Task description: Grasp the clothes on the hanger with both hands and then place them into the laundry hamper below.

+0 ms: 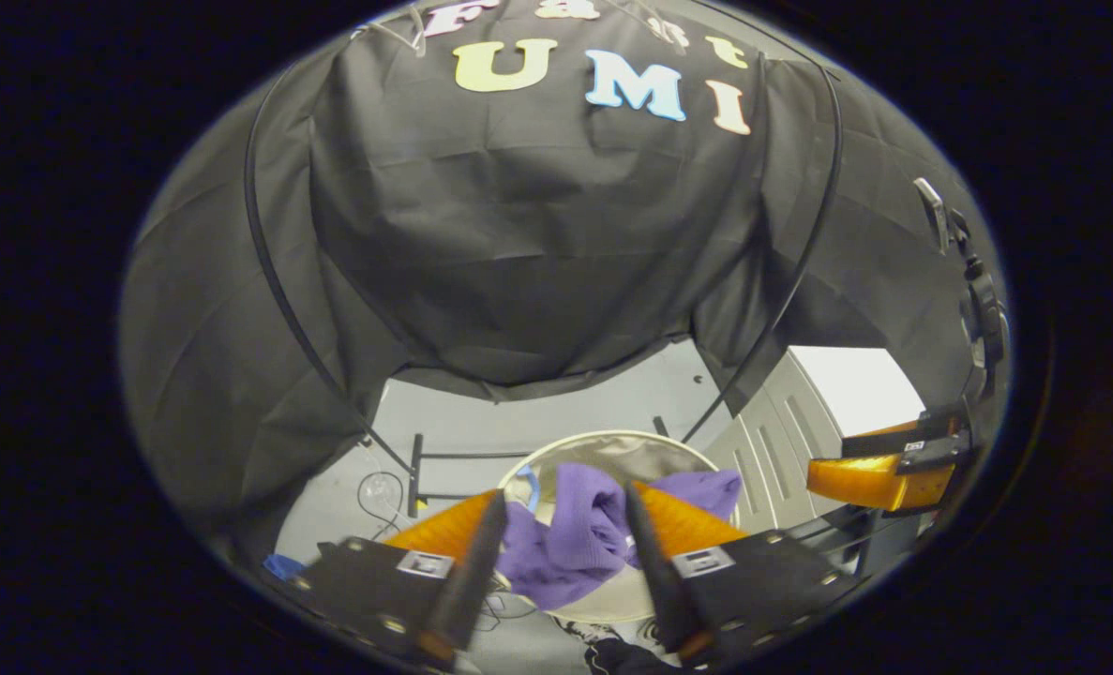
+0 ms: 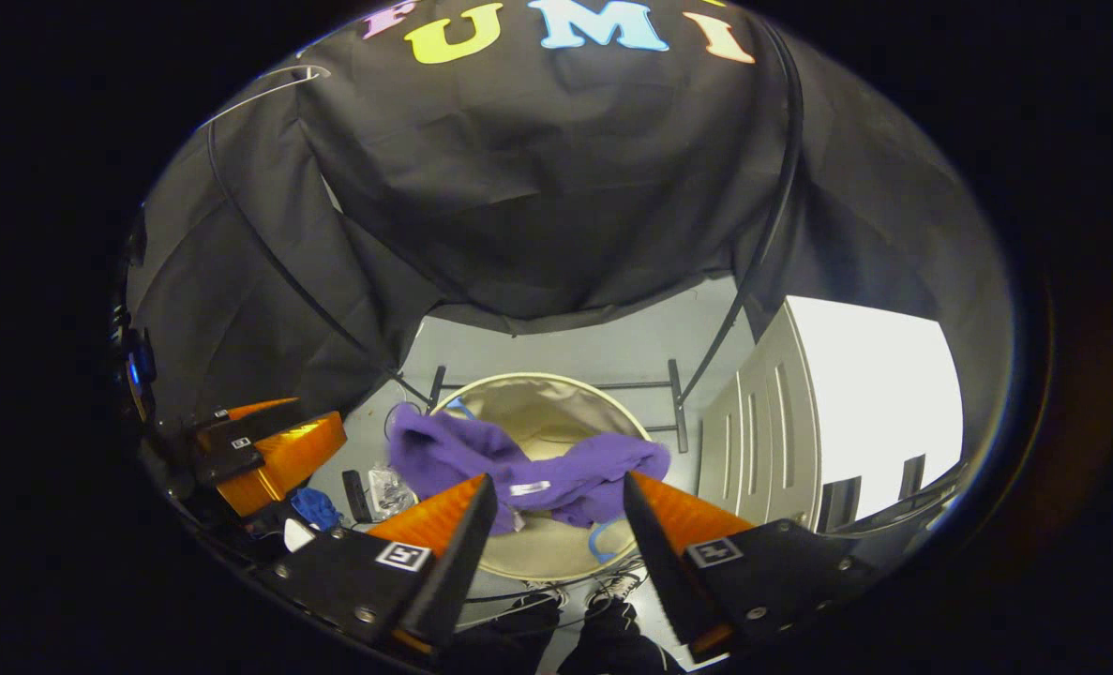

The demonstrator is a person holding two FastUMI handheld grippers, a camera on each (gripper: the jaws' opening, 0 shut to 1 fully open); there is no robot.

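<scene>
Purple clothes (image 2: 528, 473) draped over hamper (image 2: 509, 562) rim, possibly sliding out; left hand-held gripper (image 1: 564, 553) and right hand-held gripper (image 2: 556, 534) wide open, empty.

in the left gripper view the left gripper (image 1: 564, 525) has its fingers cut off at the bottom edge, and they cover the near rim of the laundry hamper (image 1: 603, 439) and the lower folds of the purple garment (image 1: 579, 534). the right gripper (image 1: 879, 473) is cropped at the right edge, so how its jaws stand cannot be told. in the right gripper view the garment (image 2: 518, 469) hides part of the hamper's rim (image 2: 537, 380) (its floor is half covered too). the small items on the floor (image 2: 368, 487) beside it are too small to identify. the left gripper (image 2: 270, 450) runs off the left edge.
</scene>
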